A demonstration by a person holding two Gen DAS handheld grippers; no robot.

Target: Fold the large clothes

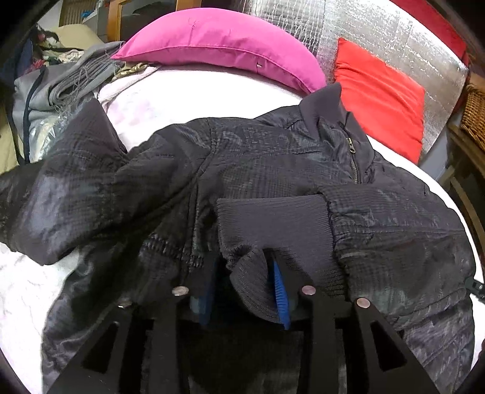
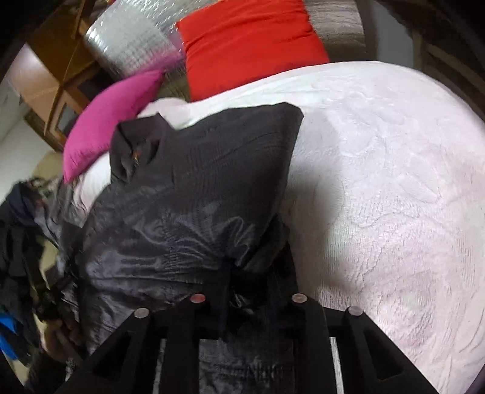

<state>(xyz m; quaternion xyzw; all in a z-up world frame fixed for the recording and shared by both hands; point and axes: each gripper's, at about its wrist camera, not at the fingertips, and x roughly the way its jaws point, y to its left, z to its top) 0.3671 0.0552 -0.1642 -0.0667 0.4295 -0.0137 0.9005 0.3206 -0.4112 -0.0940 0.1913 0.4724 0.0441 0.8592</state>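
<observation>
A large black quilted jacket [image 1: 257, 163] lies spread on the white bedspread [image 1: 188, 91], collar and zipper [image 1: 351, 157] toward the far right. My left gripper [image 1: 245, 282] is shut on the ribbed knit cuff [image 1: 272, 224] of a sleeve folded across the jacket's body; blue pads [image 1: 280, 291] show beside the pinched fabric. In the right wrist view the jacket [image 2: 188, 194] is lifted and bunched. My right gripper [image 2: 248, 272] is shut on its shiny fabric, held above the bedspread [image 2: 394, 188].
A magenta pillow [image 1: 218, 39] and a red pillow [image 1: 379, 94] lean on a silver foil panel [image 1: 379, 27] at the bed's head. Grey folded clothes [image 1: 60, 85] pile at the left. A wicker basket [image 1: 476, 112] and wooden furniture stand at the right.
</observation>
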